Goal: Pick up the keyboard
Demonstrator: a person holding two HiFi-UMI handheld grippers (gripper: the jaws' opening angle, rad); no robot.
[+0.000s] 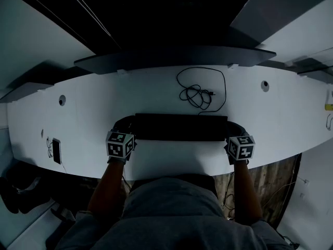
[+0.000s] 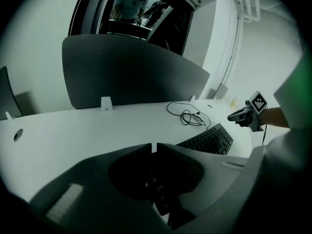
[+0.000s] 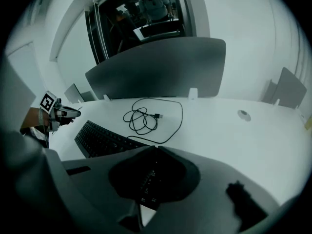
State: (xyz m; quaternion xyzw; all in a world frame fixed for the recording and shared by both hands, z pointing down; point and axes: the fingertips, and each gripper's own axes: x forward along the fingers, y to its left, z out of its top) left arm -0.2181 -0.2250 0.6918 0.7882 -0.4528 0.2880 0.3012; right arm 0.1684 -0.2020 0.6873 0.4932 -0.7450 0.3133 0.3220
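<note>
Near the front edge of the counter [image 1: 156,90] lies the keyboard [image 1: 181,127], left gripper [image 2: 151,147] at its left end, jaws a slit apart, right gripper [image 3: 155,148] at its right end, jaws pressed together; too narrow to admit its rim, they may shove it.

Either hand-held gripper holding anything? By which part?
Nothing held. Left hand-held gripper and right hand-held gripper hover over opposite ends of the keyboard, nothing between their jaws.
</note>
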